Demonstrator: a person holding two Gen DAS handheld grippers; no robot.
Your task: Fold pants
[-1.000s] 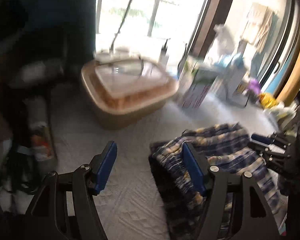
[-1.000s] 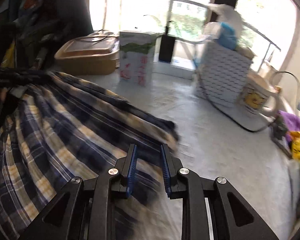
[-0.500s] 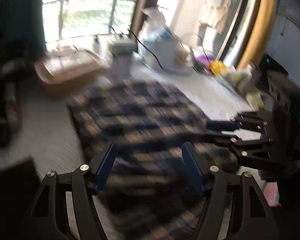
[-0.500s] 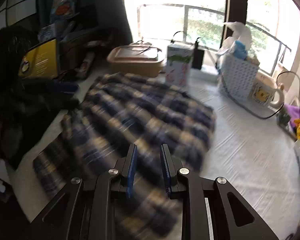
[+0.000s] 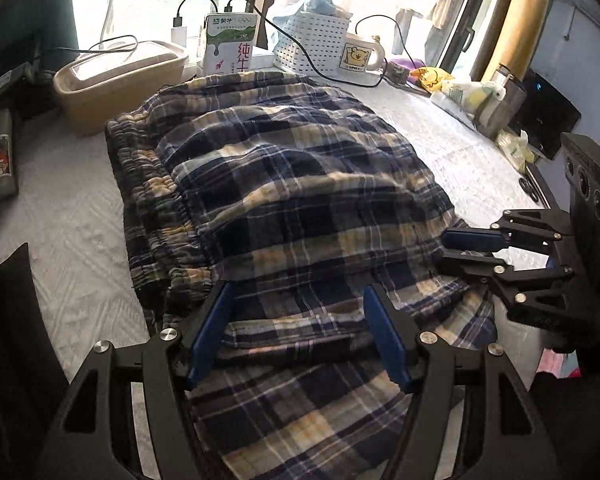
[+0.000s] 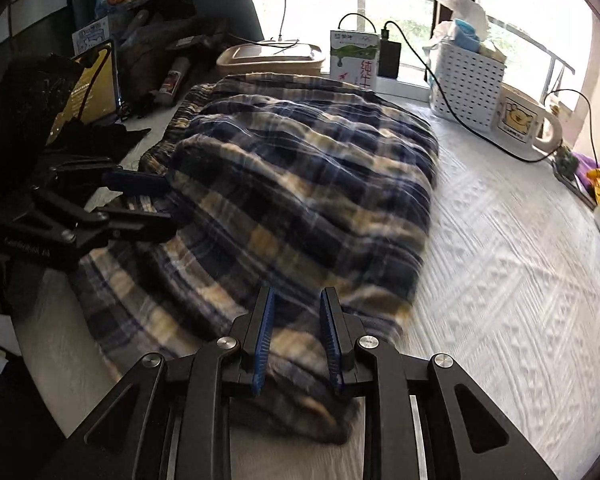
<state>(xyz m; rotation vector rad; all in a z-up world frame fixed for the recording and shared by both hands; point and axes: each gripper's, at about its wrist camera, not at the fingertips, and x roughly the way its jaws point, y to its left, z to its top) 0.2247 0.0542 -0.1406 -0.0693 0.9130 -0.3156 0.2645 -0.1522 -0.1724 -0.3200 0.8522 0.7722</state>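
Note:
Blue, yellow and white plaid pants (image 5: 292, 200) lie folded over on the white textured table; they also show in the right wrist view (image 6: 300, 200). The elastic waistband (image 5: 148, 184) is at the left. My left gripper (image 5: 300, 332) is open wide, just above the near part of the cloth, holding nothing. My right gripper (image 6: 296, 340) is partly open over the near corner of the pants, with nothing between its pads. The right gripper also shows in the left wrist view (image 5: 468, 248) at the cloth's right edge. The left gripper shows in the right wrist view (image 6: 140, 200) at the left edge.
Along the window stand a tan lidded box (image 5: 116, 76), a milk carton (image 5: 230, 44), a white perforated basket (image 5: 316, 42) and a mug (image 5: 358, 56) with cables. A phone on a stand (image 6: 92, 88) and dark clutter sit at the left. White tablecloth (image 6: 520, 260) lies to the right.
Both grippers have pulled back toward the near edge. The pants, bunched one second ago, now lie spread and folded over. The right gripper's jaws stand wider apart than before.

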